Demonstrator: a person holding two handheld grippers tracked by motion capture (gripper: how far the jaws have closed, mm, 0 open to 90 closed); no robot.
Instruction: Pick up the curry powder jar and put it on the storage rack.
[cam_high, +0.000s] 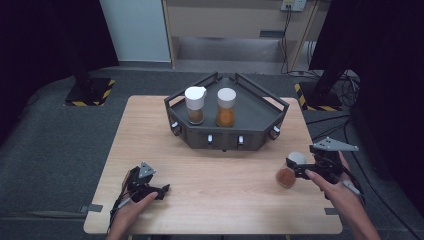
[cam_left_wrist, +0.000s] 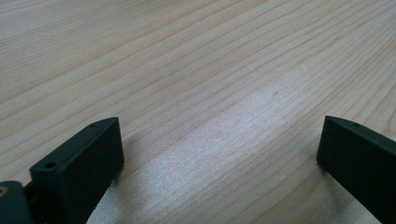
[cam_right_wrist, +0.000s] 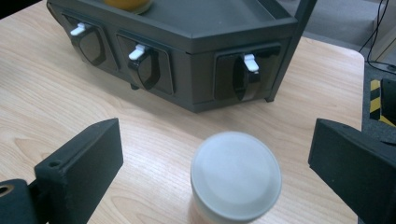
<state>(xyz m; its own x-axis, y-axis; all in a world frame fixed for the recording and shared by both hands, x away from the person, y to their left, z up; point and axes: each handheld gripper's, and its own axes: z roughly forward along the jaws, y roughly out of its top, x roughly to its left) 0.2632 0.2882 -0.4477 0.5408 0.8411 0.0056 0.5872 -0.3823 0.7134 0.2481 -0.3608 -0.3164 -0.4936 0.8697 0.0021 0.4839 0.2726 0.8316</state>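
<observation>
One jar (cam_right_wrist: 236, 179) between hand-held gripper (cam_right_wrist: 215, 161) jaws

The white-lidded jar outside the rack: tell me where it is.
In the high view the jar stands on the table's right side, in front of the dark rack, between the open jaws of the right gripper.

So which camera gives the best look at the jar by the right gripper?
The high view: the jar shows whole, white lid and brownish contents, at the right gripper. The right gripper view shows mainly its lid from above, between open jaws. The left gripper view shows tabletop.
</observation>
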